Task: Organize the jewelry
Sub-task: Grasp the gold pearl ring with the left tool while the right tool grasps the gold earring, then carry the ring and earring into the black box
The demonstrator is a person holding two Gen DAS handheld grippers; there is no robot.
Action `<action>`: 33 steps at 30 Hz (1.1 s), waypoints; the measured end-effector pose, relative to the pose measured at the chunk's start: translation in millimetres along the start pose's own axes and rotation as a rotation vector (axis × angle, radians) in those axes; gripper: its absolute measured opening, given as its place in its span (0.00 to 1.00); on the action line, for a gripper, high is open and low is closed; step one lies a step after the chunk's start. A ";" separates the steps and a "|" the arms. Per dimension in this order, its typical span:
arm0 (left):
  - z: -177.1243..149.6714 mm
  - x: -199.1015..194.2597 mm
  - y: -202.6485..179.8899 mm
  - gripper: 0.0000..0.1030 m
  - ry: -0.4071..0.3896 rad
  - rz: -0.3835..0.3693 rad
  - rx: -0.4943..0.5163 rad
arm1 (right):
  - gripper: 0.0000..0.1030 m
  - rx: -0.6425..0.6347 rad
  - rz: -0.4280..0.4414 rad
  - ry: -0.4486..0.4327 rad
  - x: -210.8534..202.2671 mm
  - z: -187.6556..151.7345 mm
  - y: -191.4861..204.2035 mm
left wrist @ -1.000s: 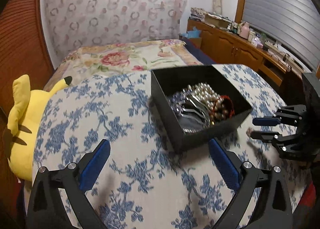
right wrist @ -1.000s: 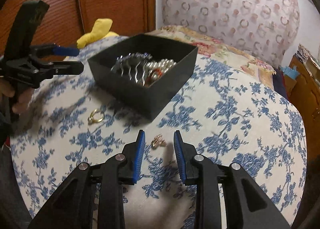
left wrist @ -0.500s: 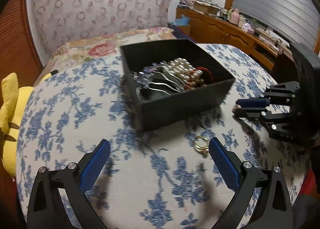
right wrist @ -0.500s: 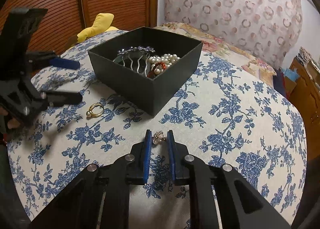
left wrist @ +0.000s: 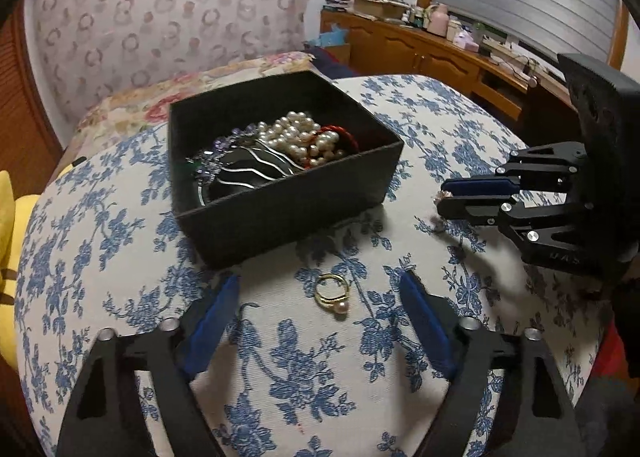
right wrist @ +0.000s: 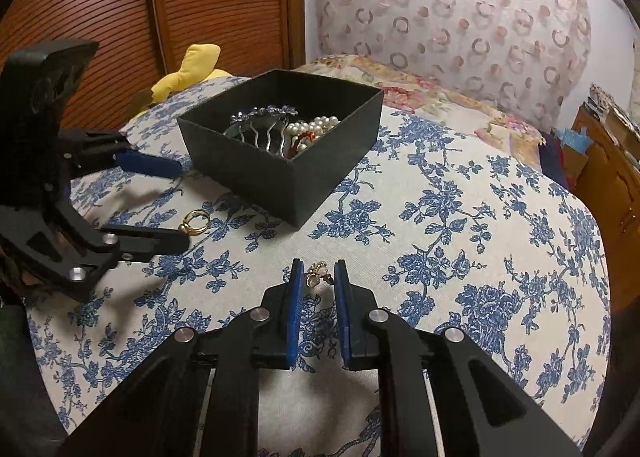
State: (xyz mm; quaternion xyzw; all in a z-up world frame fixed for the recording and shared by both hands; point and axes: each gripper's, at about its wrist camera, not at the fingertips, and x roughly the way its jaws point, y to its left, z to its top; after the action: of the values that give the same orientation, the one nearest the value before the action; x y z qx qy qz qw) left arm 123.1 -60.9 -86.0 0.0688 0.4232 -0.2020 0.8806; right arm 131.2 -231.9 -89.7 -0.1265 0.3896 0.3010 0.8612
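Left gripper [left wrist: 320, 297]: jaws closing, straddling the gold pearl ring [left wrist: 332, 294] that lies on the floral cloth [left wrist: 280, 357] at 6 o'clock of the black box [left wrist: 288, 213]; pads clear of it. Right gripper [right wrist: 318, 277]: jaws nearly together around a small gold earring [right wrist: 316, 272] at 5 o'clock of the box, probably pinched, though contact is hard to confirm. Box holds pearls [left wrist: 298, 133] and a hair comb [right wrist: 264, 123].

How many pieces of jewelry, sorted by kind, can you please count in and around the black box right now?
Gold rings with a pearl, on the floral cloth: 1
Small gold earrings, between the right gripper's pads: 1
Silver hair combs with purple stones, in the black box: 1
White pearl strands, in the box: 1
Red cord pieces, in the box: 1
Total: 5
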 end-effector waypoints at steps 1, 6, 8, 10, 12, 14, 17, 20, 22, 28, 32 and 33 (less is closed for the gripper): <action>0.2 1.0 -0.3 0.63 0.003 -0.001 0.001 | 0.16 0.001 0.000 -0.002 -1.0 -0.1 0.0; -0.3 8.2 -5.2 0.38 0.024 0.007 0.022 | 0.16 0.003 0.002 -0.008 -3.0 -0.5 -0.5; -1.0 8.1 -5.8 0.31 0.019 0.015 0.032 | 0.16 0.002 0.001 -0.010 -3.5 -0.7 -0.4; -1.0 7.6 -6.9 0.18 0.021 0.012 0.042 | 0.16 0.004 0.001 -0.010 -3.5 -0.2 -1.0; -1.1 5.7 -6.1 0.18 0.018 -0.001 0.040 | 0.17 0.003 0.002 -0.010 -3.6 -0.3 -0.8; -0.8 3.8 -4.3 0.18 0.015 -0.001 0.036 | 0.16 0.001 0.001 -0.010 -3.7 0.0 -0.8; 1.7 -2.3 -0.5 0.18 -0.003 -0.001 0.020 | 0.16 -0.001 0.002 -0.015 -4.7 2.0 -0.3; 7.5 -11.6 4.2 0.18 -0.031 0.001 0.005 | 0.17 -0.008 0.004 -0.031 -8.8 8.0 1.5; 12.7 -18.2 6.6 0.18 -0.053 0.008 0.002 | 0.17 -0.018 0.005 -0.048 -12.6 15.9 3.7; 33.0 -31.6 12.9 0.18 -0.112 0.029 0.002 | 0.17 -0.032 0.014 -0.109 -21.8 39.9 9.1; 46.9 -35.5 21.7 0.18 -0.144 0.039 -0.012 | 0.17 -0.041 0.025 -0.143 -23.0 56.9 12.6; 48.9 -36.0 24.1 0.18 -0.149 0.042 -0.015 | 0.17 -0.042 0.026 -0.146 -22.8 59.5 13.0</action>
State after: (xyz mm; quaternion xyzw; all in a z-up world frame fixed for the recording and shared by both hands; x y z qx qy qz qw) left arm 148.0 -42.6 -28.4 0.0560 0.3565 -0.1847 0.9141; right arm 146.8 -204.4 -32.9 -0.1170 0.3212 0.3286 0.8804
